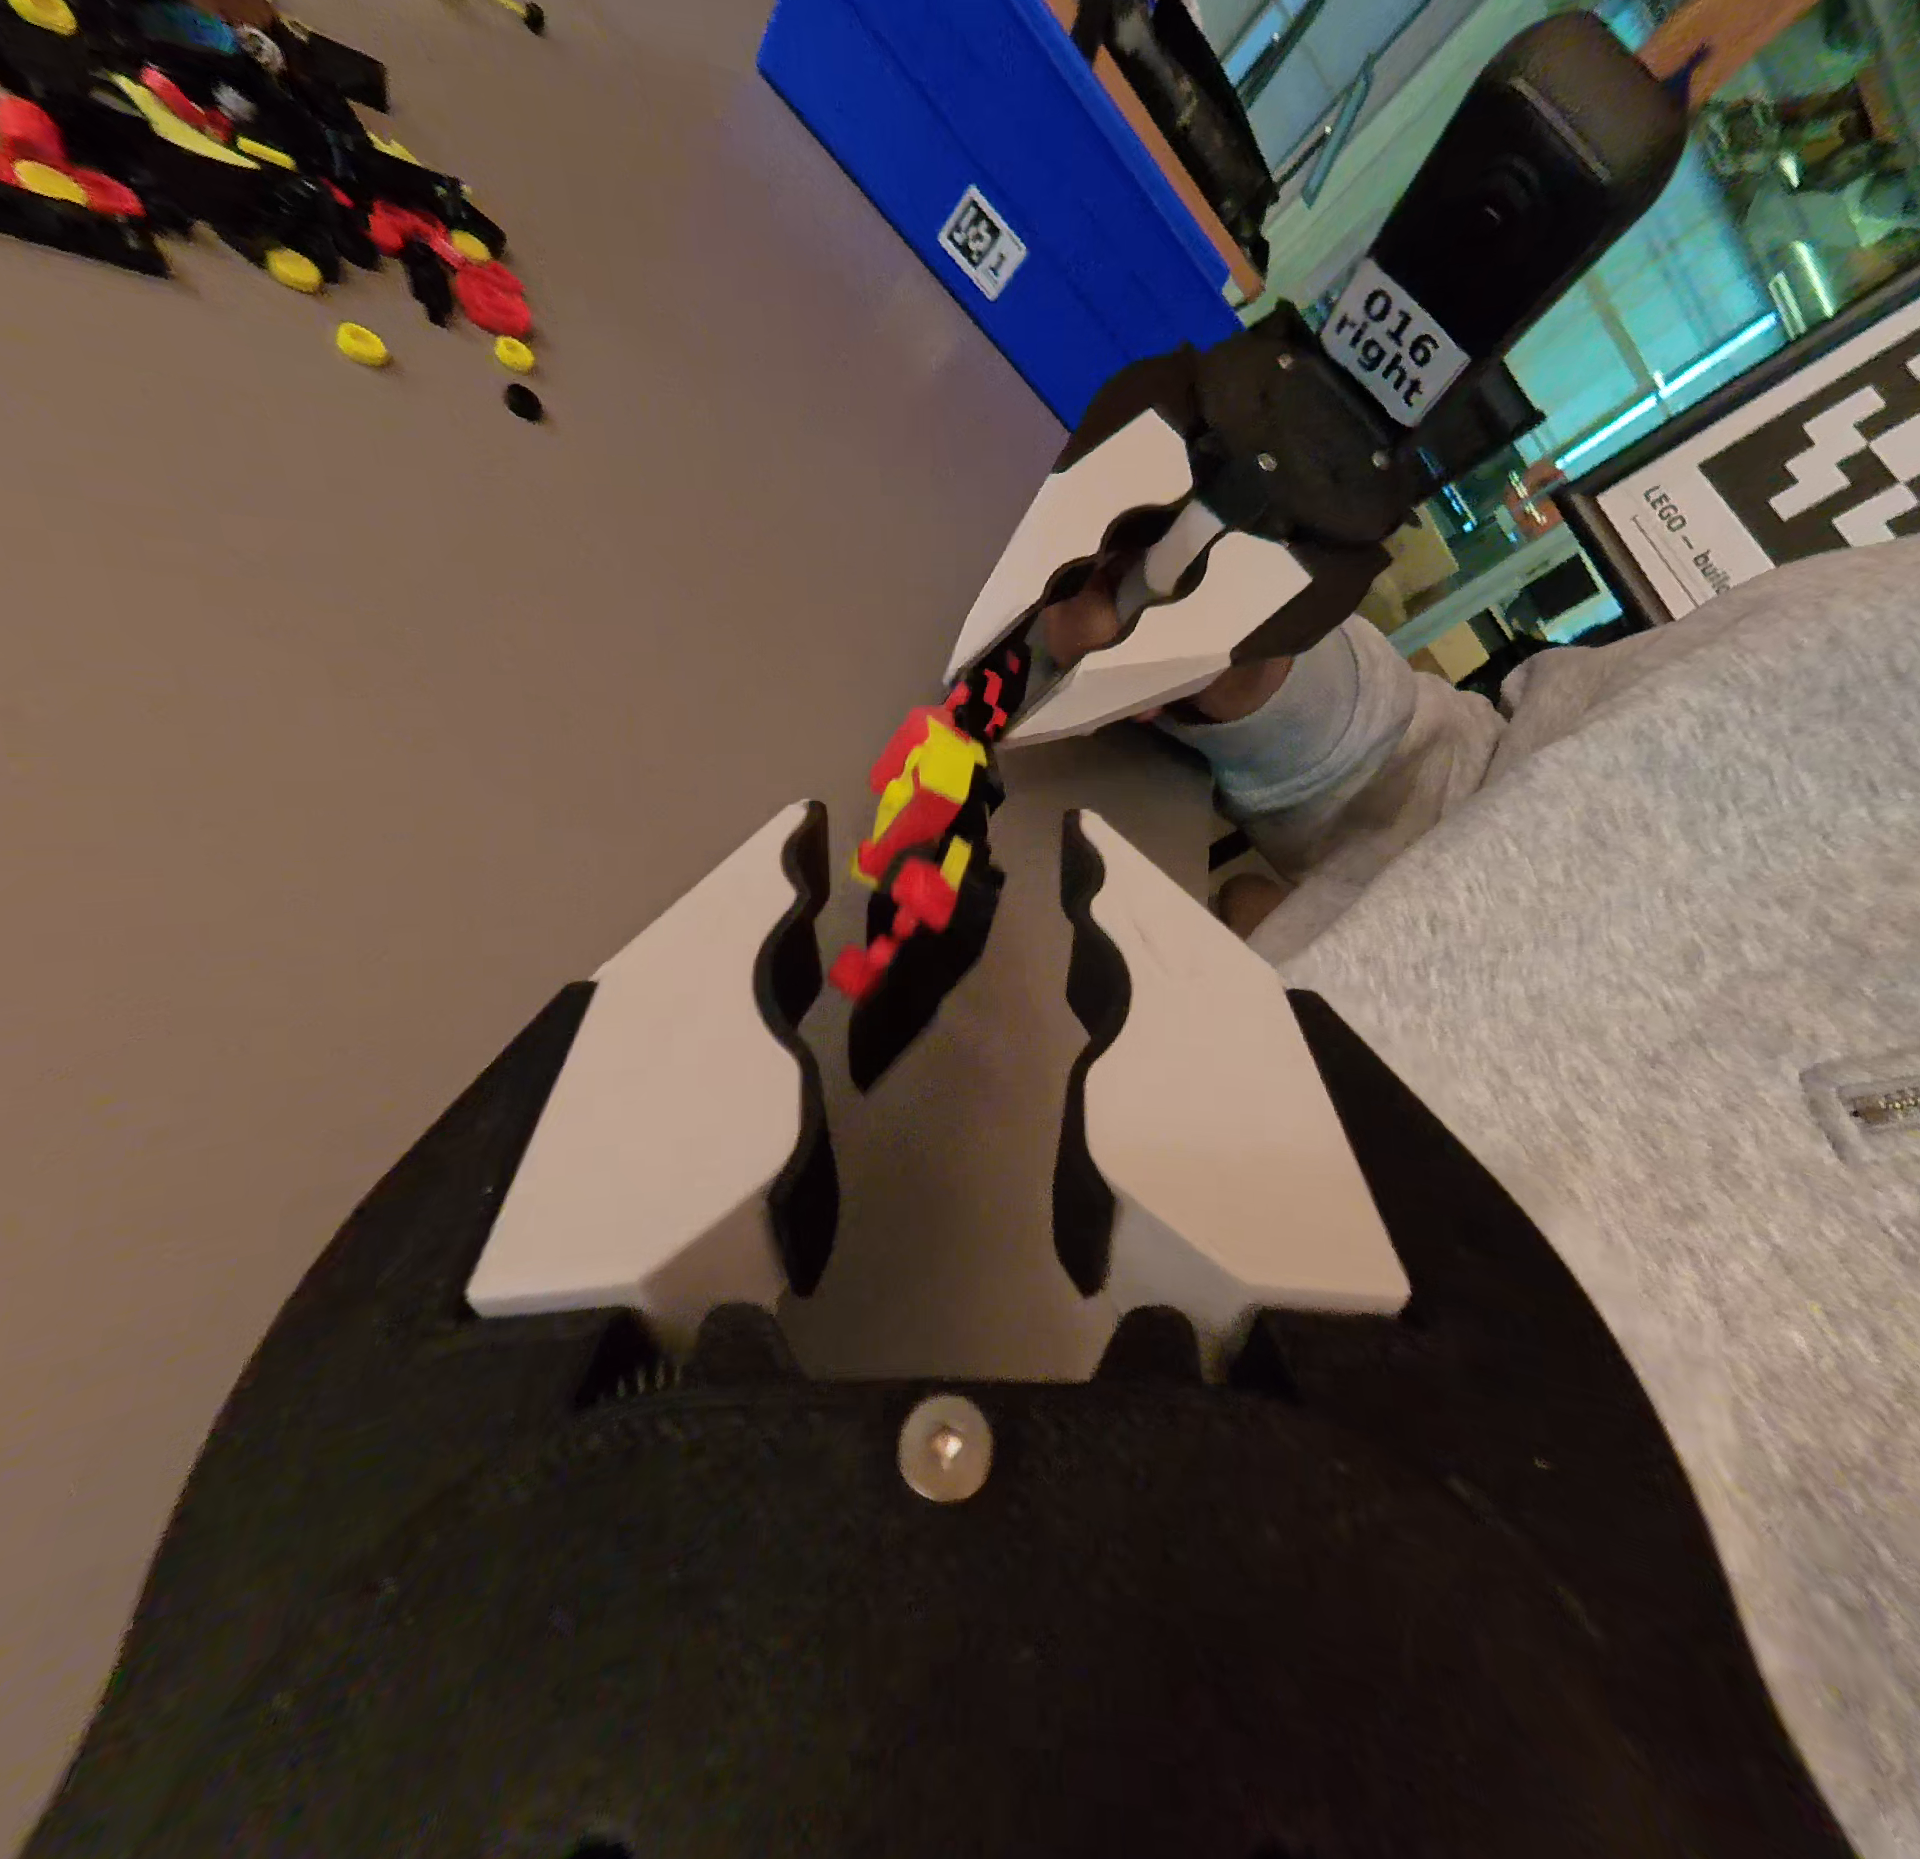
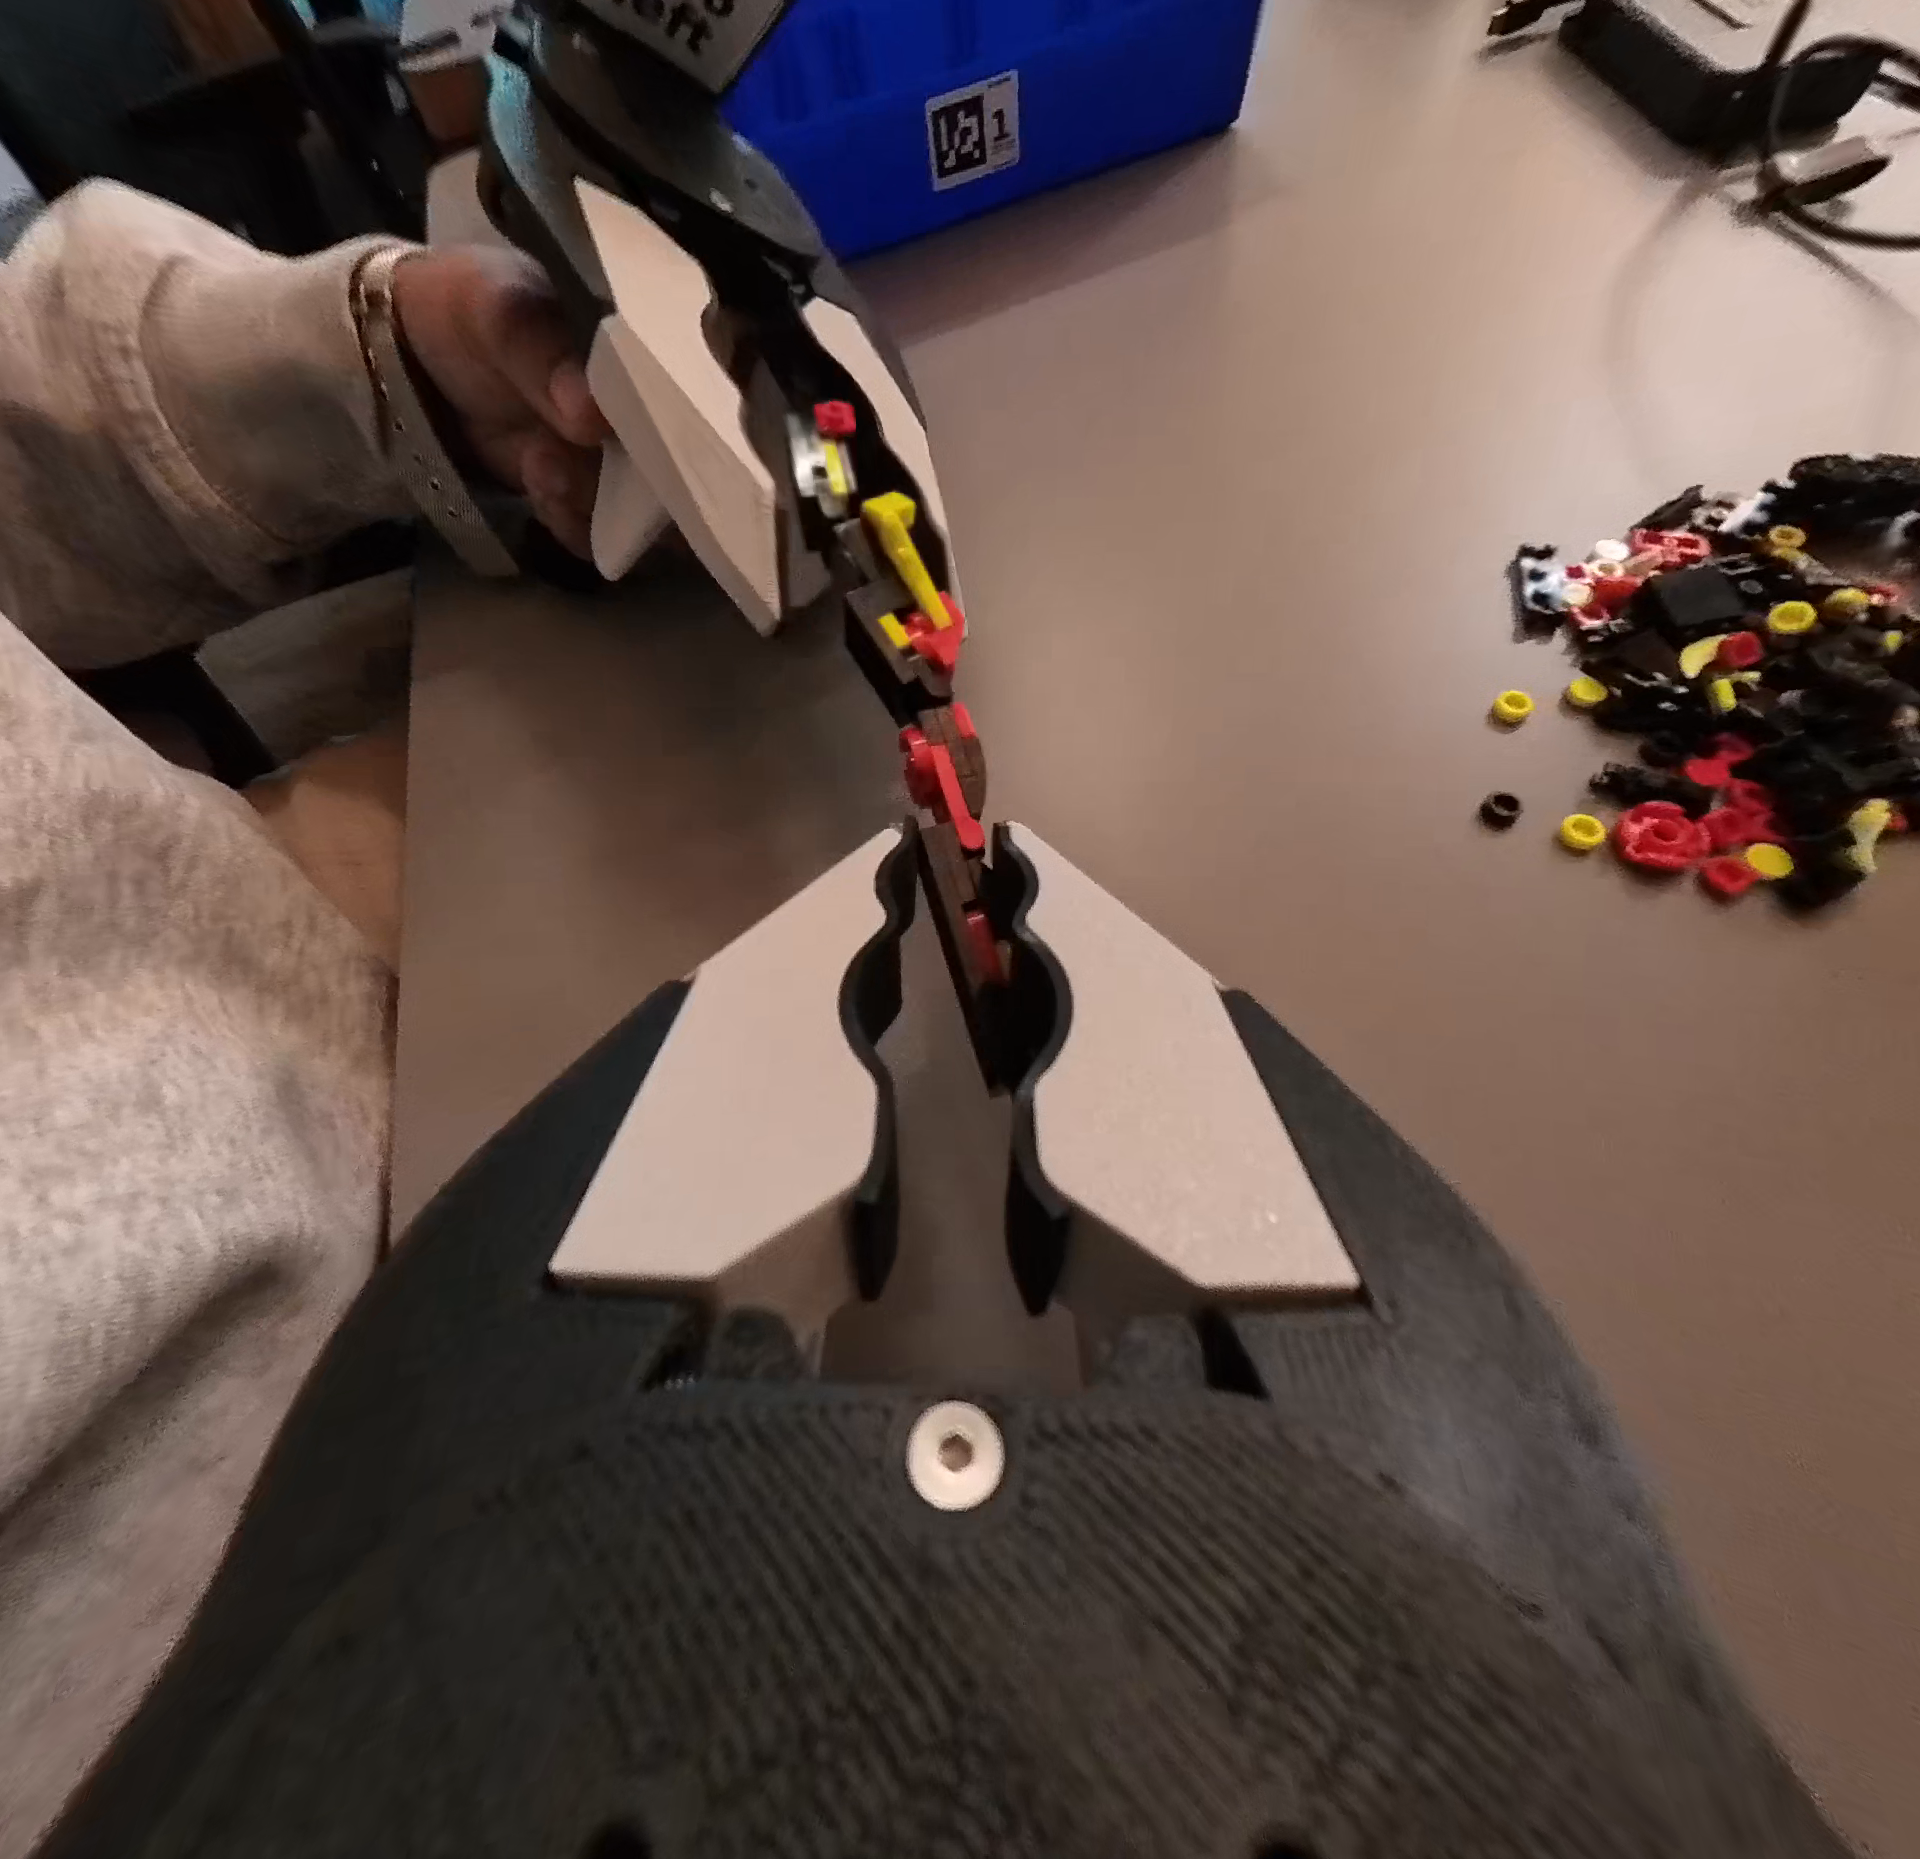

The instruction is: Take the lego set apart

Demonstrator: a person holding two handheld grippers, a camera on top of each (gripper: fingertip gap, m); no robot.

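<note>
A long, thin lego assembly [image 1: 925, 874] of black, red and yellow parts hangs in the air over the grey table [image 1: 416, 770]. My right gripper [image 2: 954, 838] is shut on one end of it [image 2: 940, 770]; it also shows in the left wrist view [image 1: 992, 703]. My left gripper [image 1: 945, 822] is open, its fingers on either side of the assembly's other end with a gap showing. In the right wrist view the left gripper [image 2: 862, 604] surrounds that far end.
A pile of loose black, red and yellow lego parts [image 2: 1766, 687] lies on the table, also in the left wrist view [image 1: 260, 178]. A blue bin [image 2: 1039, 43] stands behind. A black device with cables [image 2: 1704, 53] is at the back. Grey sleeves [image 2: 156, 407] are near the table edge. About 5 cm separates my left fingertips from my right.
</note>
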